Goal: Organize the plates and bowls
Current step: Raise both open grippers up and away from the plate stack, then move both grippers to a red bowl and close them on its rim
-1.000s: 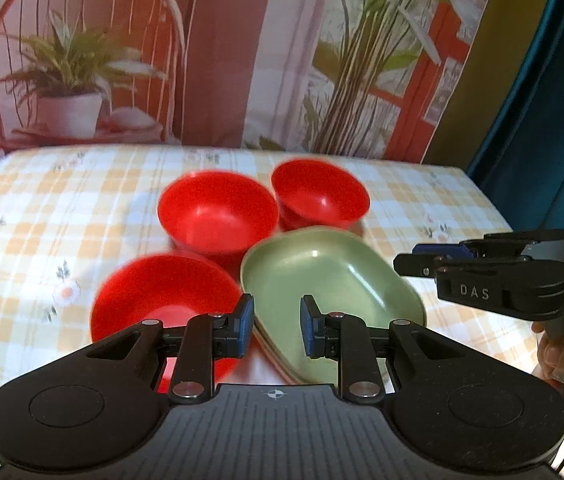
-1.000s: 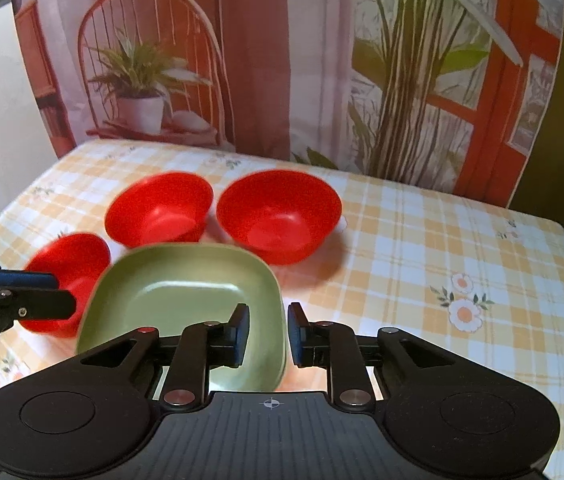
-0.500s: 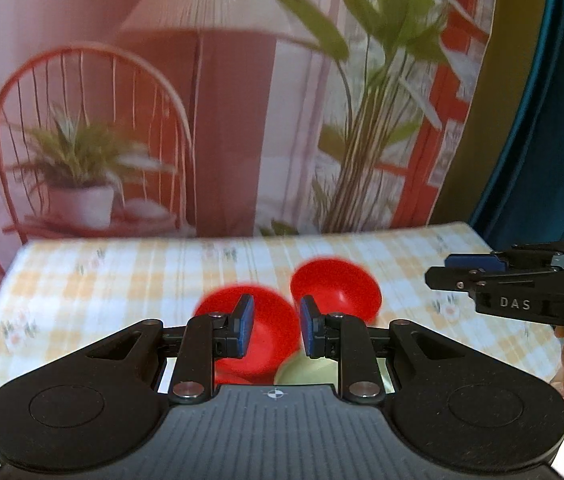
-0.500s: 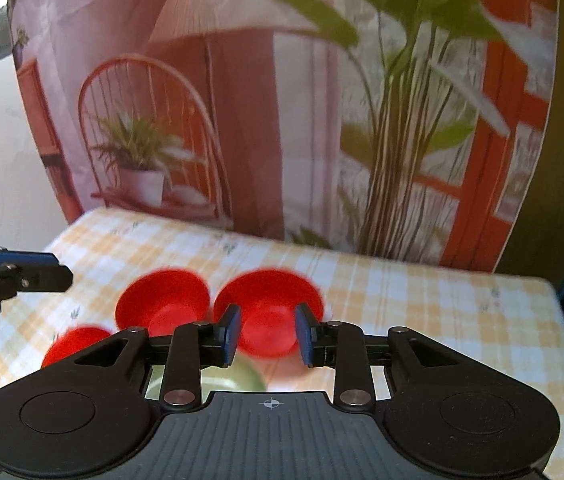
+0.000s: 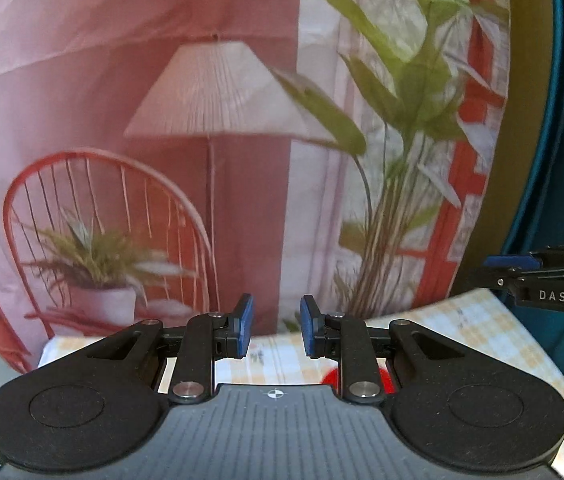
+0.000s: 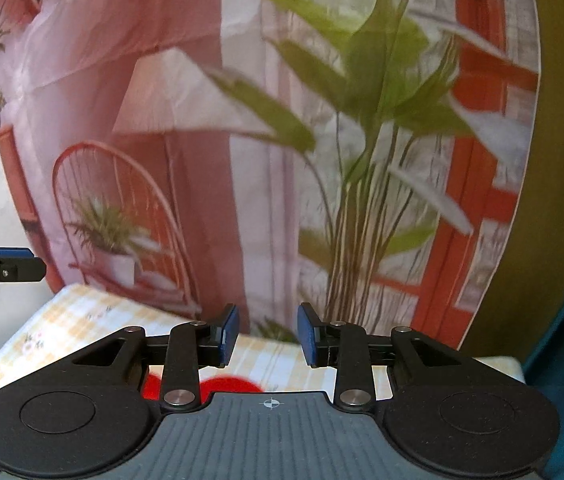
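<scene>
— While both cameras point mostly at the printed backdrop (image 5: 218,128), what are the tongs doing?

— The left gripper (image 5: 276,332) has its blue pads a little apart, with nothing between them. The right gripper (image 6: 268,334) also stands apart and empty; its jaws have just been opening.

— And the bowls?

— Only slivers show. On the checked tablecloth (image 6: 82,320), red bowls (image 6: 226,384) peek out just behind the right gripper's body, well below its pads. From the left camera, one red edge (image 5: 332,378) shows, and the other gripper (image 5: 510,268) hangs at the right.
</scene>
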Available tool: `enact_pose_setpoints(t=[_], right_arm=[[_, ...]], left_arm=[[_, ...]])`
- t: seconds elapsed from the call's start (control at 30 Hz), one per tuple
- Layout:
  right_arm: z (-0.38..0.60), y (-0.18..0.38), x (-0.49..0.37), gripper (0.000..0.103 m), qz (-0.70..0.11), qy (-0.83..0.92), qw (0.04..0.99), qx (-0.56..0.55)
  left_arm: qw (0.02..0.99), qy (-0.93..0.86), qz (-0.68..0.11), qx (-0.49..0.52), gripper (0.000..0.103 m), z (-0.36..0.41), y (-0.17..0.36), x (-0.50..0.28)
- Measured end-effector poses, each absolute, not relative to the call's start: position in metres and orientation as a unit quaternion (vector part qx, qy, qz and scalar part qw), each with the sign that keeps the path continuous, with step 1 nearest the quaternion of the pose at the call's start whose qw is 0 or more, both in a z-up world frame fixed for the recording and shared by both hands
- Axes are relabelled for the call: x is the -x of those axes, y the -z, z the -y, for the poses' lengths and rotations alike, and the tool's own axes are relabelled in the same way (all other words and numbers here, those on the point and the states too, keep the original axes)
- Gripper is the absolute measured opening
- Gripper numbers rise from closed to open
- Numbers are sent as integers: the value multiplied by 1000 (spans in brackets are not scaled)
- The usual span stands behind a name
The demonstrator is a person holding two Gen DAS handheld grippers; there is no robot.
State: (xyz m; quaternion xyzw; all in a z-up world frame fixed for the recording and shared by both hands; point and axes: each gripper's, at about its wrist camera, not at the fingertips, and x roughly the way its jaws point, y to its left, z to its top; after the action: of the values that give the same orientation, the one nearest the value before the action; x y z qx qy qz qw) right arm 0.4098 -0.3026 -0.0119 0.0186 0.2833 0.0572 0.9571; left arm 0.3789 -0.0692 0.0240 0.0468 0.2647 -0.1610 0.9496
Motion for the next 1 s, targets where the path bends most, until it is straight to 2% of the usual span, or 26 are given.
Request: enact_pose_setpoints(t=[0.27, 0.77, 1.0], right_arm=[[311, 33, -431, 35, -294, -59, 954, -26], [308, 159, -446, 35, -391, -58, 916, -66], [304, 194, -442, 35, -414, -63, 903, -99]], left_arm=[[949, 167, -264, -42, 25, 83, -14, -406], [894, 194, -403, -25, 25, 109, 117, -462], [878, 206, -431, -36, 25, 120, 152, -470]])
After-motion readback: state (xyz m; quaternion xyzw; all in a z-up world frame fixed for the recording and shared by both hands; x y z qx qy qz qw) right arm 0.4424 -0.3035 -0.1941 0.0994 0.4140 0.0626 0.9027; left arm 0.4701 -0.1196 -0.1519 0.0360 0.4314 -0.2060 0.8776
